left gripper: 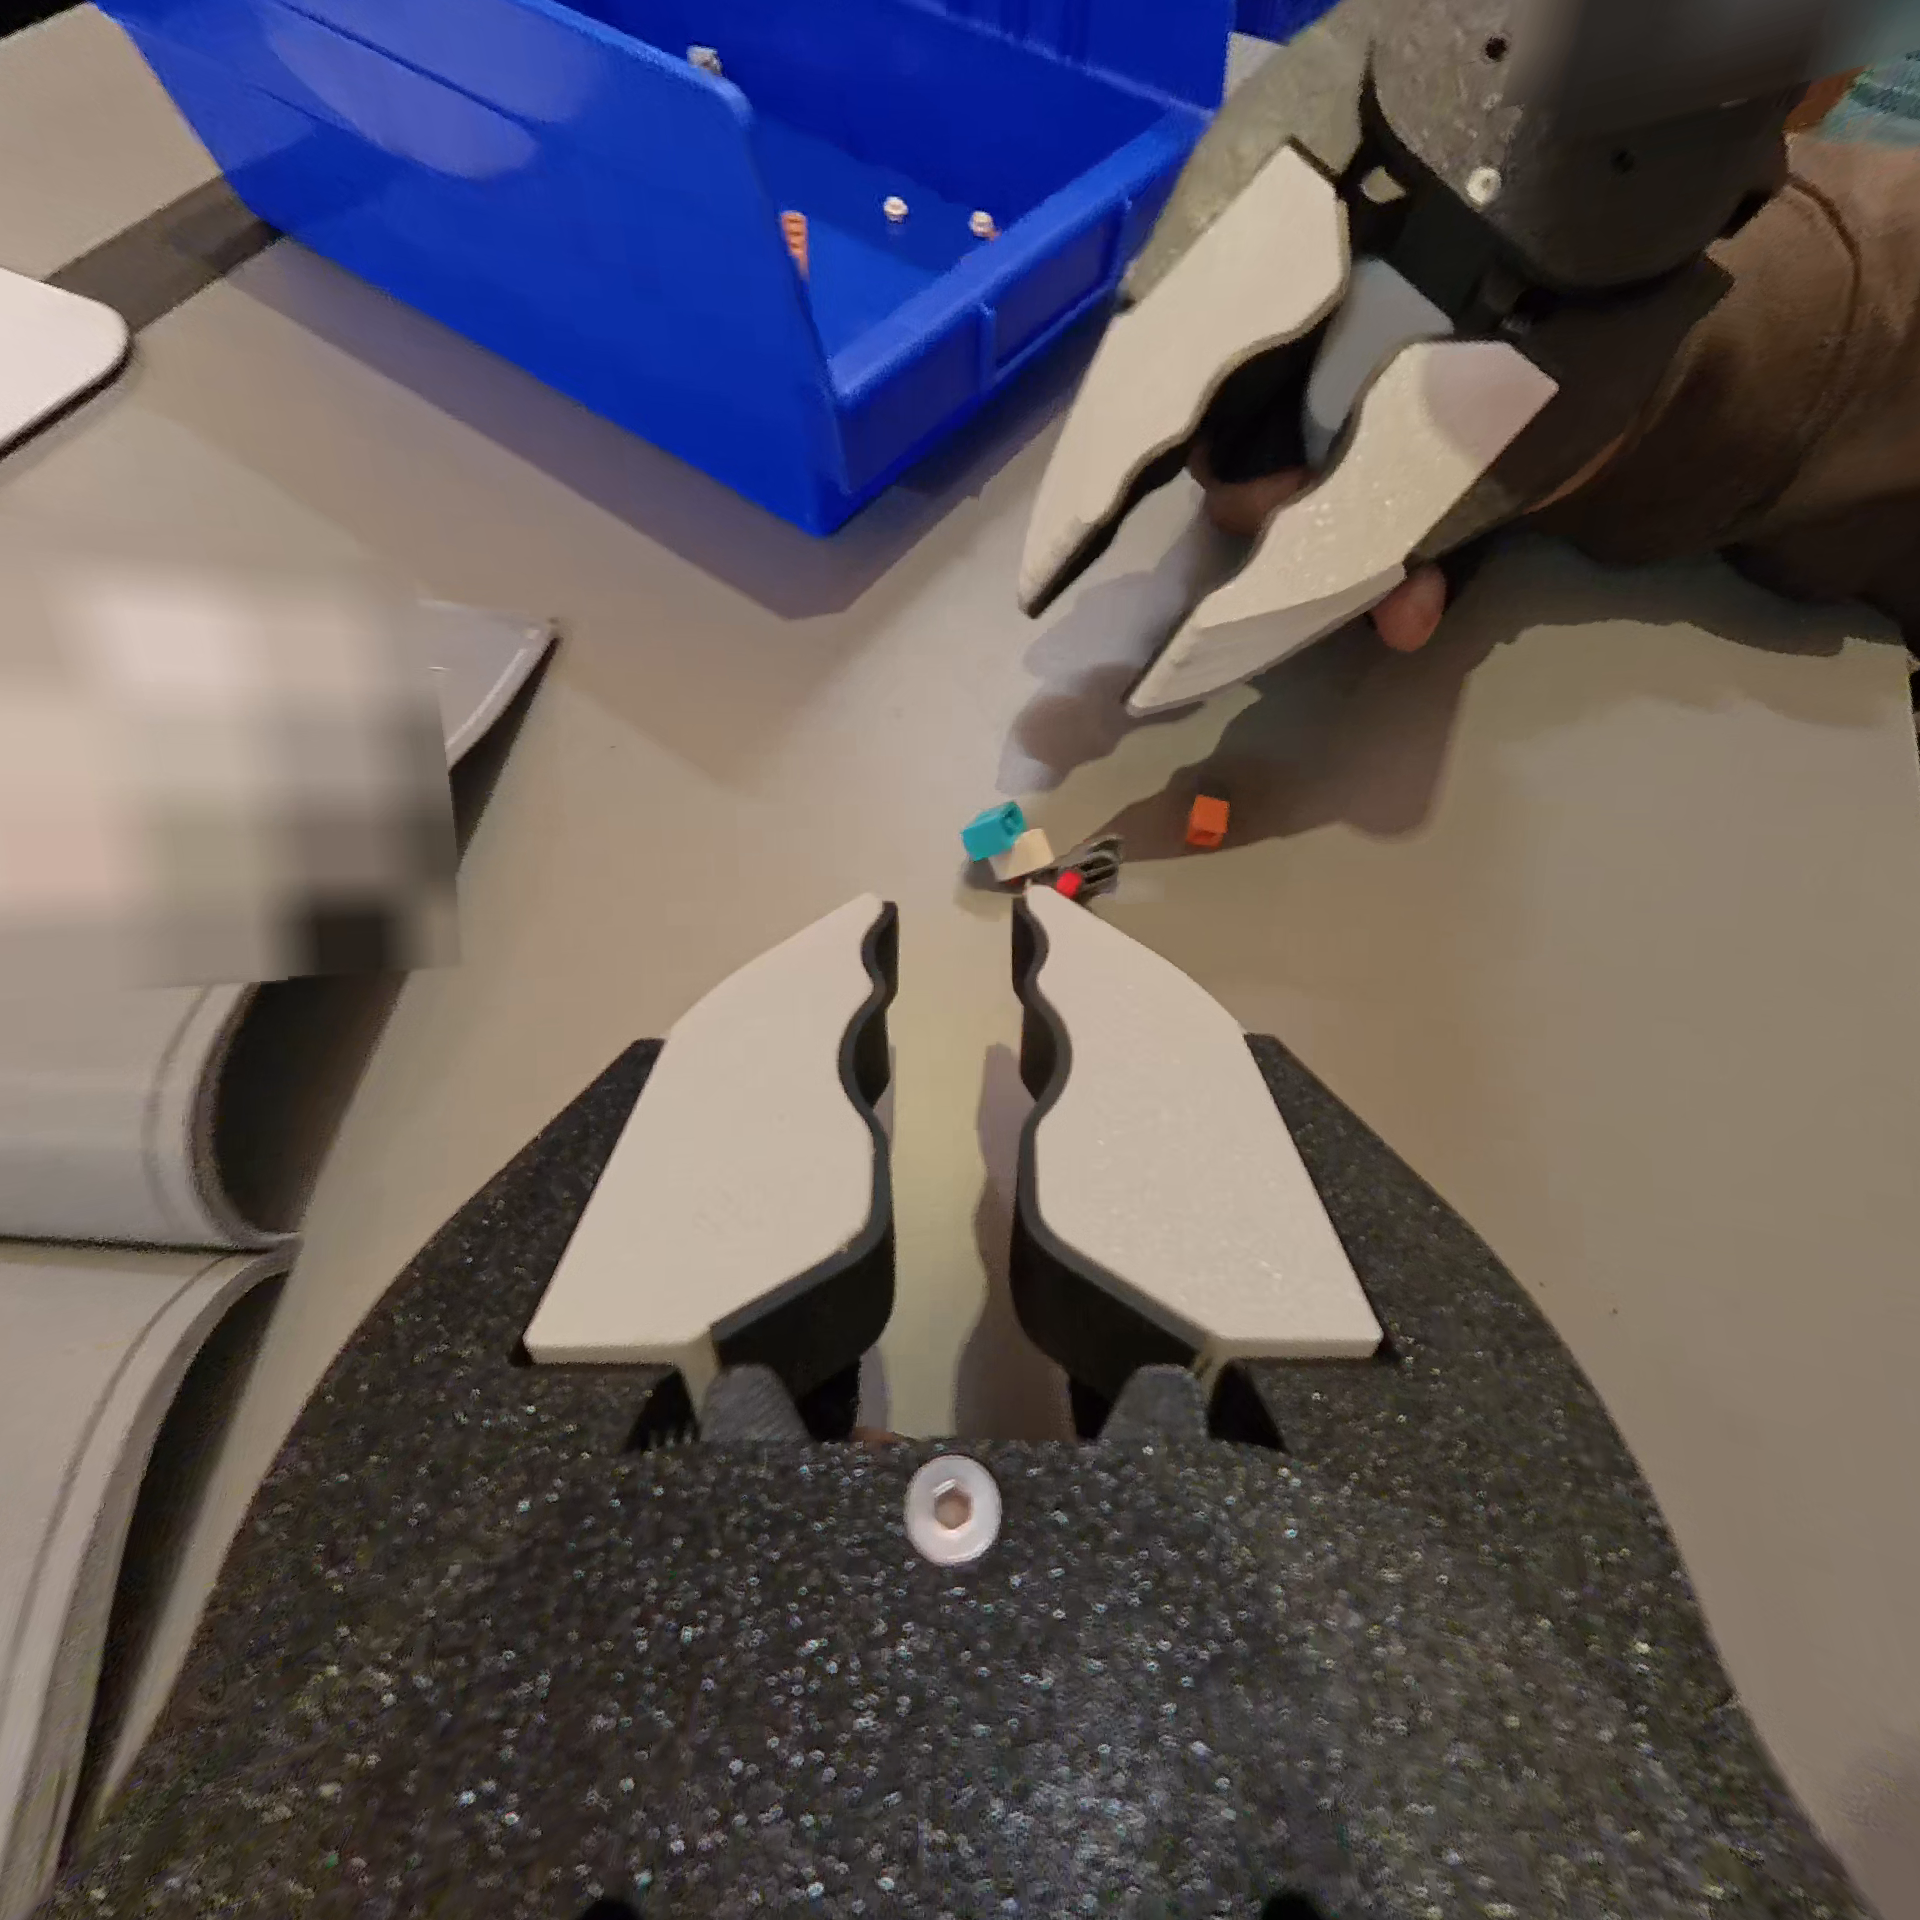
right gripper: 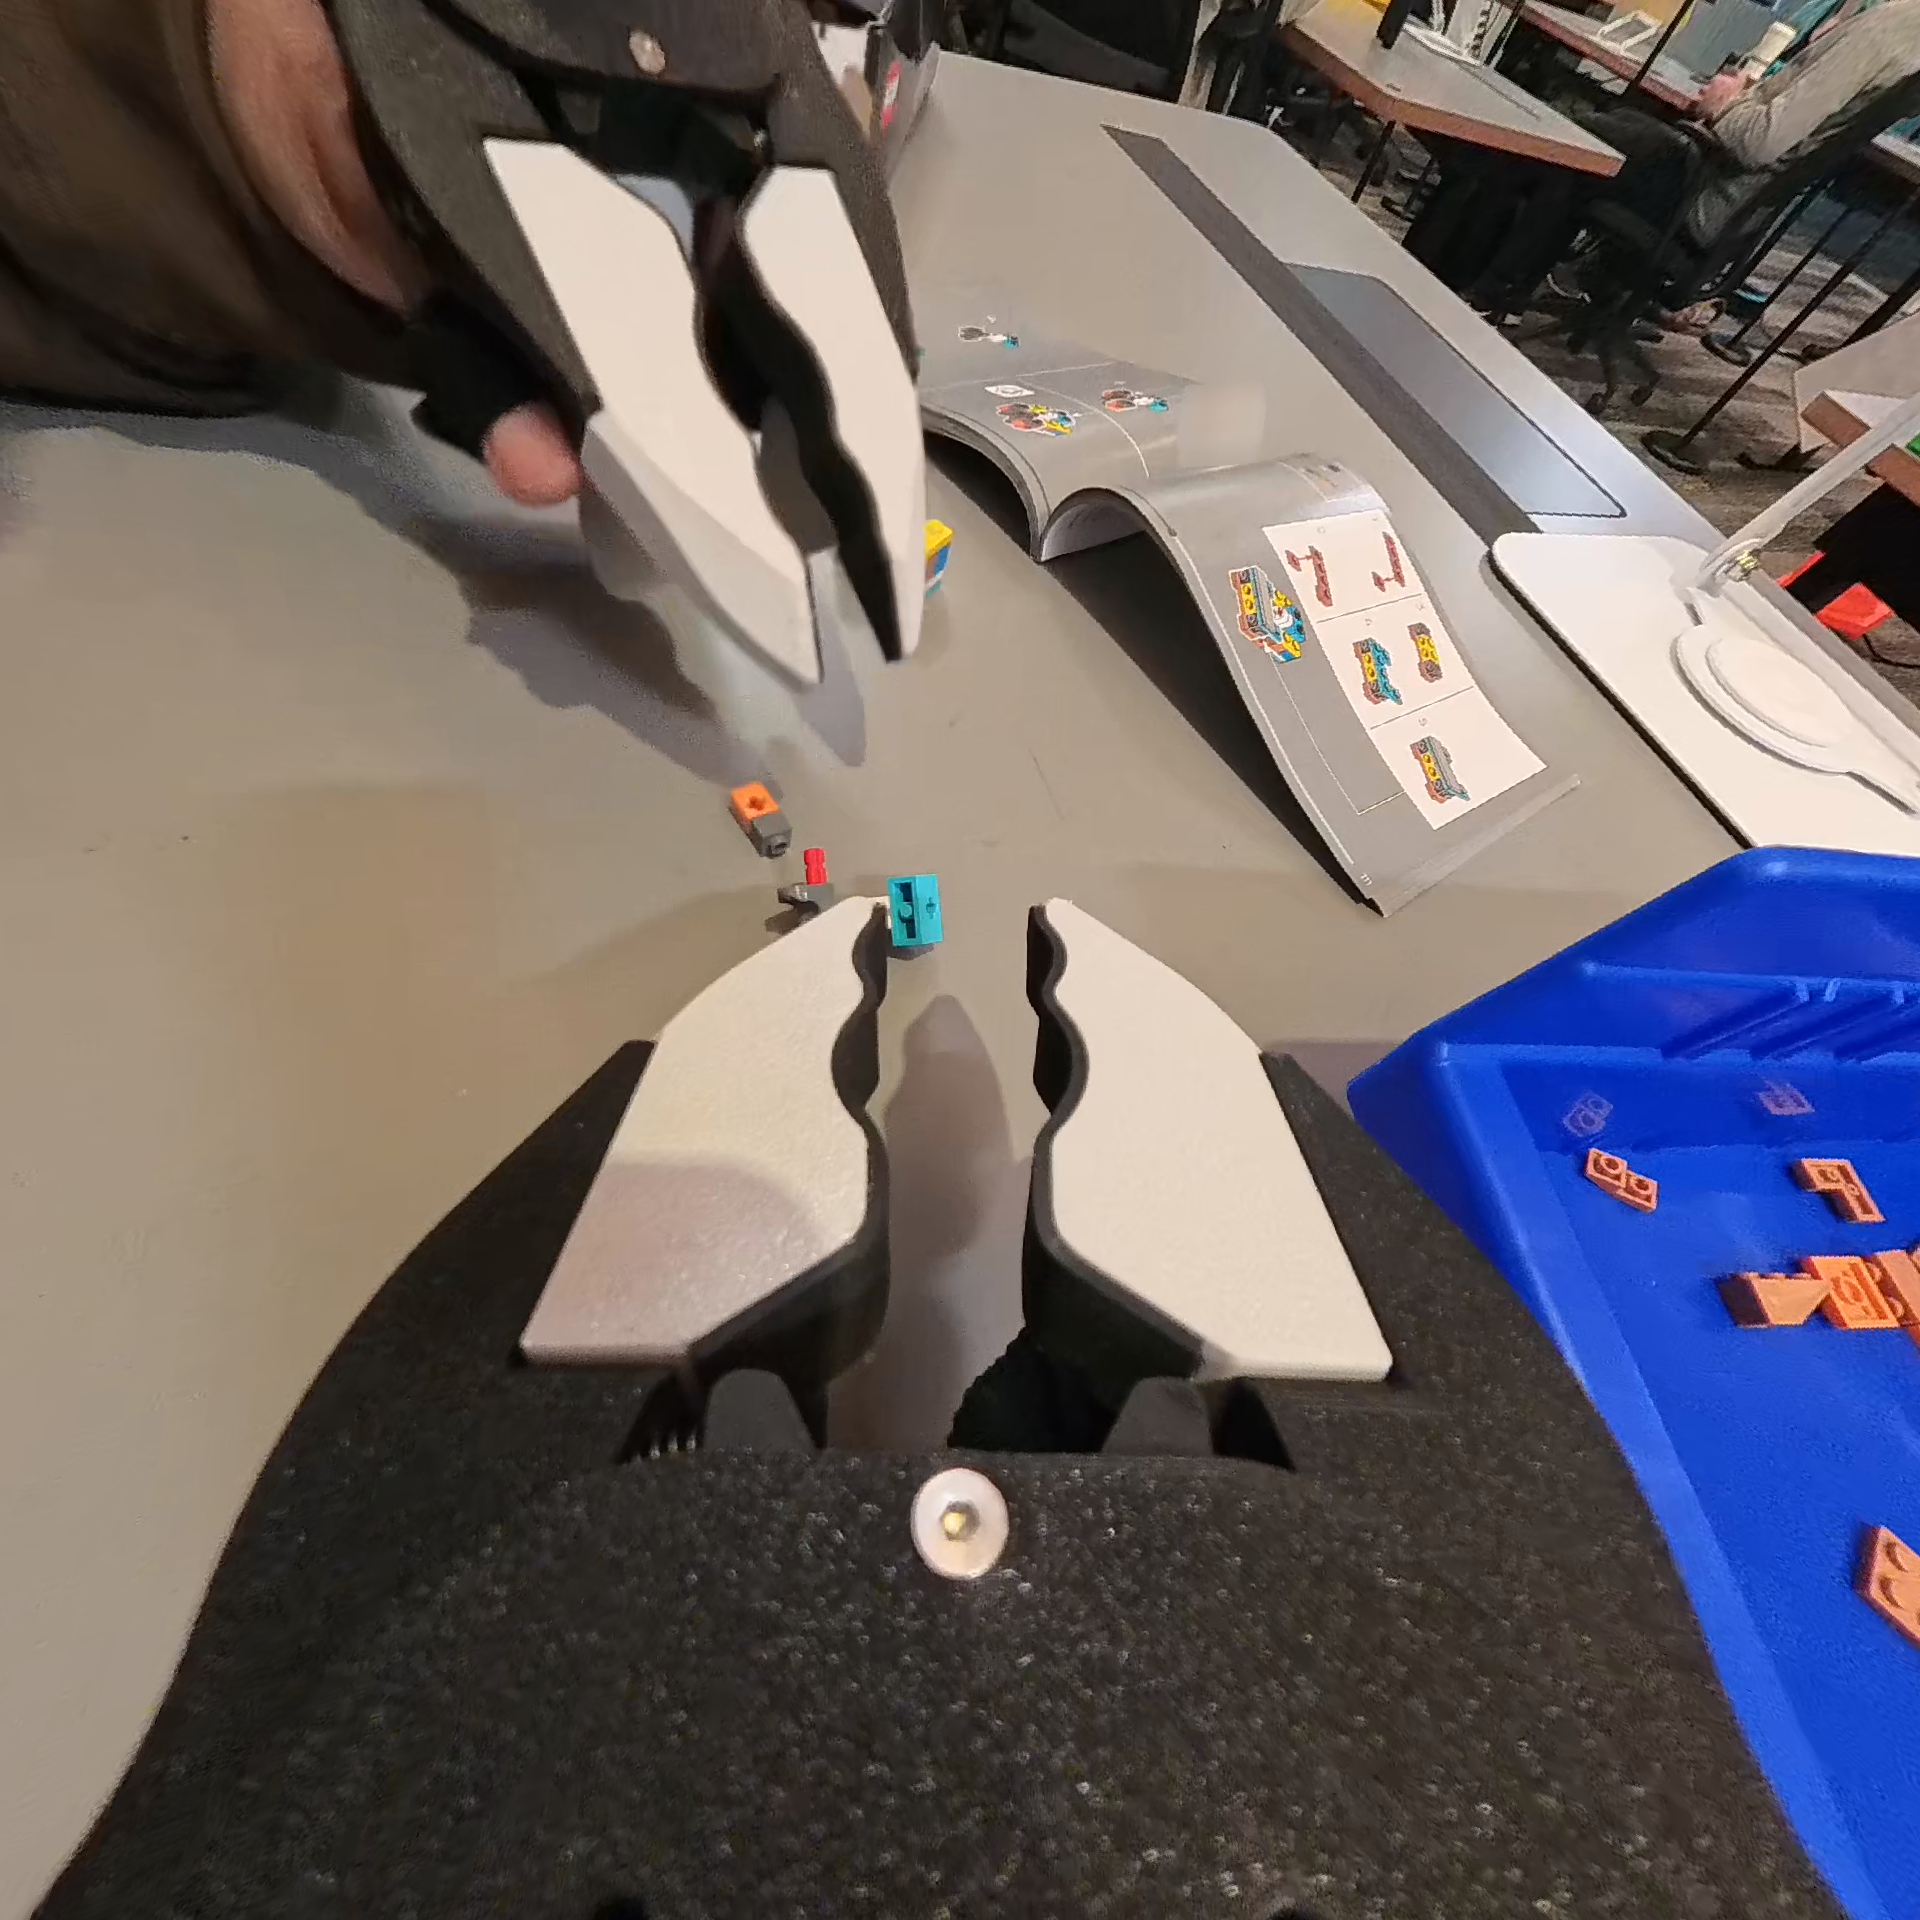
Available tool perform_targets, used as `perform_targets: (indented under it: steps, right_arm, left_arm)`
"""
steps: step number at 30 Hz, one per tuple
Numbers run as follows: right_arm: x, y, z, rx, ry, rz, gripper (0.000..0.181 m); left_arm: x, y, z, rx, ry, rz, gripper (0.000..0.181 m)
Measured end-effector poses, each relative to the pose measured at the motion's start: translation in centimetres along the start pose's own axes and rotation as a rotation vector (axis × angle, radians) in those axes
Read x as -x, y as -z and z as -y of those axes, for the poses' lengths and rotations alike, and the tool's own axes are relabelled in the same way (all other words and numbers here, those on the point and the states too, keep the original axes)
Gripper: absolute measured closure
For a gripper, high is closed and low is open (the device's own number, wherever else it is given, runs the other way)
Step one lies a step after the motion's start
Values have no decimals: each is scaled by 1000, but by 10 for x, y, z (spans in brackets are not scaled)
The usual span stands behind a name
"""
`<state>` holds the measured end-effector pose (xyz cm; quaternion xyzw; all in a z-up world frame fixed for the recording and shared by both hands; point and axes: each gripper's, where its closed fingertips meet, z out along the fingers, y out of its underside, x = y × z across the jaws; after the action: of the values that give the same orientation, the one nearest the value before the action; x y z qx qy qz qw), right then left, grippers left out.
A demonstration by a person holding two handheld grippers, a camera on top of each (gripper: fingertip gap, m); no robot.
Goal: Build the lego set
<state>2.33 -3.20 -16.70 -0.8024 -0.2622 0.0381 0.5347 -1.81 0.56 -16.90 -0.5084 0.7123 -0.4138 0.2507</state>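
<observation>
Several small Lego pieces lie together on the grey table: a teal brick (left gripper: 992, 829) (right gripper: 914, 909), a tan piece (left gripper: 1029, 854), a red piece (left gripper: 1068, 883) (right gripper: 815, 864), a dark grey piece (right gripper: 805, 894) and an orange brick (left gripper: 1207, 819) (right gripper: 758, 816). My left gripper (left gripper: 954, 904) (right gripper: 854, 665) is open and empty, its tips just short of the cluster. My right gripper (right gripper: 956, 909) (left gripper: 1086, 655) is open and empty, hovering over the pieces from the opposite side. In the right wrist view the teal brick sits by its left fingertip. A small yellow and blue assembly (right gripper: 937, 556) stands behind the left gripper.
A blue bin (left gripper: 727, 260) (right gripper: 1714, 1247) with orange-brown pieces stands beside the work spot. An open instruction booklet (right gripper: 1299, 603) (left gripper: 104, 1195) lies on the far side of it. A white lamp base (right gripper: 1714, 665) sits beyond the booklet. A person sits at a far table. There is about 6 cm between the tips of the two grippers. Between my left fingertips and the orange brick (right gripper: 758, 816) there is roughly 4 cm. Between my right fingertips and the tan piece (left gripper: 1029, 854) there is roughly 4 cm.
</observation>
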Motion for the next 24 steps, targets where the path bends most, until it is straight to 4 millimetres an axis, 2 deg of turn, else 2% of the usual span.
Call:
perform_targets:
  steps: [4,12,24]
  right_arm:
    - [0,0,0,3,-1,1,156]
    - [1,-1,-2,14,0,5,156]
    - [0,-3,-3,26,-11,8,156]
  left_arm:
    - [4,7,-7,59,14,-30,160]
    - [-16,-9,-27,181,-76,-74,160]
    - [-20,-20,-36,249,-187,-15,160]
